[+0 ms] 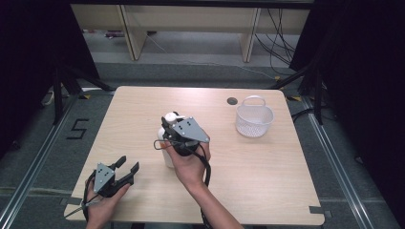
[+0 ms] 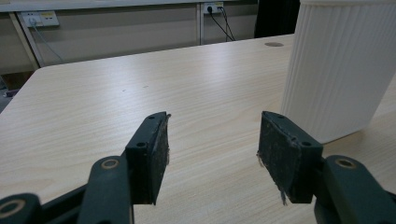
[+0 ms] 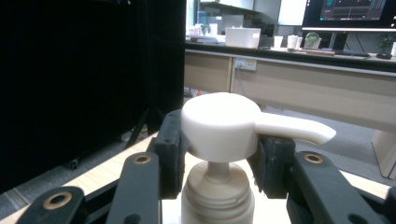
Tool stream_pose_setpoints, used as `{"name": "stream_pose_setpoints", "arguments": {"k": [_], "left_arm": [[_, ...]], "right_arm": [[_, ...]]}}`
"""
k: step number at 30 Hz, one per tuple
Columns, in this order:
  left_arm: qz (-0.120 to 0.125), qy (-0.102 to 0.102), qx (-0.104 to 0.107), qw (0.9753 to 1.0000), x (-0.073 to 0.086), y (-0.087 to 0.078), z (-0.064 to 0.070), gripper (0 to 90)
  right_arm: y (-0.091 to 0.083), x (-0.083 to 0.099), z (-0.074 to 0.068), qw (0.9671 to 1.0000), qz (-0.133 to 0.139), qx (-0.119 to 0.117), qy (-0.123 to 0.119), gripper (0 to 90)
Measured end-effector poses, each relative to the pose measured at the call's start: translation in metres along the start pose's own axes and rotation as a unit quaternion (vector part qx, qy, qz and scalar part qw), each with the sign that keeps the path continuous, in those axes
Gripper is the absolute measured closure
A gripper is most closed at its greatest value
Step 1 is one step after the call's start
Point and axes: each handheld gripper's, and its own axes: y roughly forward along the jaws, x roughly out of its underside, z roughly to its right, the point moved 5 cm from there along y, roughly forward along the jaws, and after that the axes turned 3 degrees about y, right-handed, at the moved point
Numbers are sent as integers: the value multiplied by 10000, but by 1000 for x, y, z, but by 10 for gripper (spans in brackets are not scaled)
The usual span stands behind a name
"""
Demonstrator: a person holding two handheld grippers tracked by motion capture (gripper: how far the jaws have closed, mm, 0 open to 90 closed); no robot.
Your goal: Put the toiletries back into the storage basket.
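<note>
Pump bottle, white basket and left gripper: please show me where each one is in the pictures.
pump bottle [image 3: 219, 123], right gripper view, on the top of its white pump head.
white basket [image 1: 254, 123], high view, on its mesh side wall.
left gripper [image 2: 212, 140], left gripper view, midway between its open fingertips.

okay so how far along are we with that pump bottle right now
Done: the right gripper has its jaws closed around the pump head of the white bottle, which stands mid-table. In hand: that grip on the bottle. The left gripper rests open near the table's front corner, holding nothing. Left: probably moving the bottle, perhaps to the white basket, which holds nothing.
</note>
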Motion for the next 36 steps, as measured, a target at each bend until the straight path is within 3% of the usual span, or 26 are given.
{"name": "stream_pose_setpoints", "arguments": {"k": [3,4,5,10,11,12,15,16,21,22,31,32,36], "left_arm": [[-86,24,-25,10000,0,-1,0,422],[-92,41,-18,9999,0,-1,0,423],[-91,33,-16,10000,0,-1,0,422],[-79,13,-26,10000,0,-1,0,423],[-93,37,-26,9999,0,-2,0,423],[-96,42,-30,9999,0,-2,1,423],[-101,40,-31,9999,0,-2,1,423],[-98,41,-30,9999,0,-2,1,423],[-97,41,-31,9999,0,-2,0,423],[-103,40,-37,9999,0,-2,1,423],[-85,55,-39,9999,0,-1,0,419],[-86,55,-40,9999,0,-1,0,419],[-87,57,-41,9999,0,-1,0,419]], "right_arm": [[-1,-2,1,10000,40,-20,19,600],[-3,-4,4,9998,111,12,-167,600],[-6,-4,3,10000,60,-2,22,600],[-11,-7,11,9999,95,36,48,600],[-11,-7,11,9999,95,36,48,600],[-11,-10,16,9996,193,85,-164,600],[-16,-10,18,9999,125,108,-3,600],[-18,-12,23,9995,183,146,-188,600],[-23,-11,28,9998,106,187,17,600],[-23,-12,31,9996,185,192,-136,600],[-30,-15,41,9994,192,267,-135,600],[-32,-13,42,9995,132,272,-11,600],[-34,-14,46,9993,164,329,-73,600]]}}
